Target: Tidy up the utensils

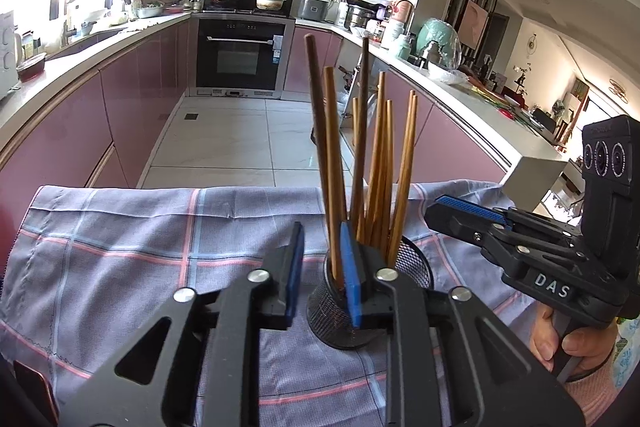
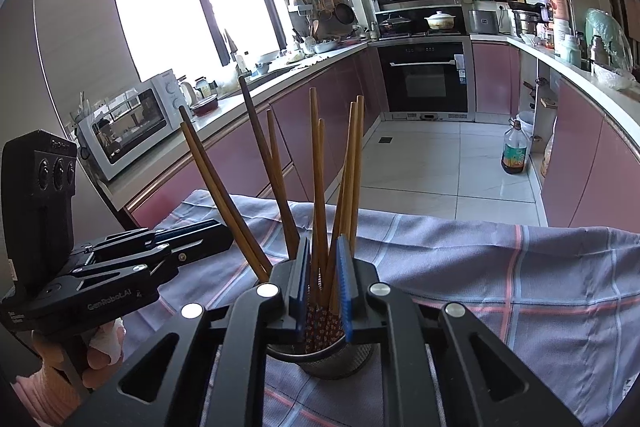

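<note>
My left gripper (image 1: 322, 271) hangs just over the near rim of the black mesh cup (image 1: 340, 311), its blue pads a little apart and pressing on nothing, though one brown chopstick runs up close by the right-hand pad. My right gripper (image 2: 323, 281) sits over the same cup from the other side, jaws likewise slightly parted, with a few chopstick shafts standing loose in the gap – none pinched, as far as I can see. The chopsticks (image 1: 374, 155) all stand on end in the cup, fanned out and leaning on its rim, a couple of darker ones among the lighter wood. The cup rests on a checked cloth (image 1: 140, 247) spread over the work surface; no stray chopstick shows on the cloth in either view. By my reading the job is close to done – the sticks are gathered and stowed, and what is left is to draw both grippers clear without toppling the cup. Beyond lie the tiled floor and the oven (image 1: 240, 57).
</note>
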`<state>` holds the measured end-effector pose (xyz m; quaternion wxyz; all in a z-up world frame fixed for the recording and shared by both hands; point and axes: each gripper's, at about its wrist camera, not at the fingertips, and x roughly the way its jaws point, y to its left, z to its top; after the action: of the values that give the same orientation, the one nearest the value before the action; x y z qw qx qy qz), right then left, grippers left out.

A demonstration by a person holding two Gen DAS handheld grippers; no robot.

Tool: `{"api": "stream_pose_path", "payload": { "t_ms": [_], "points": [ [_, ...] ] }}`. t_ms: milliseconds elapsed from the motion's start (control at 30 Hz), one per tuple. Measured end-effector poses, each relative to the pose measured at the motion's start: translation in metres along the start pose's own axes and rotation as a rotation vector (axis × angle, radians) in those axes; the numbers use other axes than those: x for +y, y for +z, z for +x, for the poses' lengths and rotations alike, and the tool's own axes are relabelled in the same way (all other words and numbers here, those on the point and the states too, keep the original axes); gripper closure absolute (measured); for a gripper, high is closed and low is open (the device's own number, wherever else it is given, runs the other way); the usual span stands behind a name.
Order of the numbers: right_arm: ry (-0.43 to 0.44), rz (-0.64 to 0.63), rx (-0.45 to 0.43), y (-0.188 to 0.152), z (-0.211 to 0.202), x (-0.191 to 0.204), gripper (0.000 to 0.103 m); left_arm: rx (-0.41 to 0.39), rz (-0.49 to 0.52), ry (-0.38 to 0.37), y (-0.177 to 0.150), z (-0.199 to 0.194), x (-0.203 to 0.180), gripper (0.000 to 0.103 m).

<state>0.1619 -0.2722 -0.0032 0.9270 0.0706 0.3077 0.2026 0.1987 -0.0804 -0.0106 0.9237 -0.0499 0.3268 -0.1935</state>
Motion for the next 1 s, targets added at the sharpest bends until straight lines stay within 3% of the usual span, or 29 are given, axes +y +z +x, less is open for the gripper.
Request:
{"api": "stream_pose_path", "payload": {
  "t_ms": [133,200,233,333,400,667,1000],
  "points": [
    [-0.006,0.005,-0.006,-0.006,-0.002,0.002,0.076,-0.031,-0.002,0.016,-0.006,-0.004,0.004,0.052],
    [-0.01,-0.002,-0.013,-0.009,-0.003,0.005,0.067,-0.051,0.007,0.031,-0.011,-0.009,0.004,0.046],
    [-0.015,-0.004,-0.017,-0.011,-0.005,0.006,0.064,-0.063,0.013,0.041,-0.013,-0.011,0.004,0.037],
    [-0.034,-0.017,-0.04,-0.018,-0.011,0.012,0.049,-0.106,0.026,0.075,-0.023,-0.021,0.006,0.015],
    [-0.052,-0.023,-0.071,-0.024,-0.017,0.016,0.029,-0.14,0.032,0.104,-0.031,-0.03,0.008,0.006],
    [-0.132,-0.065,-0.169,-0.053,-0.041,0.034,0.006,-0.205,0.029,0.186,-0.063,-0.062,0.016,0.005],
    [-0.204,-0.086,-0.273,-0.077,-0.067,0.058,0.006,-0.271,0.046,0.254,-0.087,-0.097,-0.001,0.005]
  ]
}}
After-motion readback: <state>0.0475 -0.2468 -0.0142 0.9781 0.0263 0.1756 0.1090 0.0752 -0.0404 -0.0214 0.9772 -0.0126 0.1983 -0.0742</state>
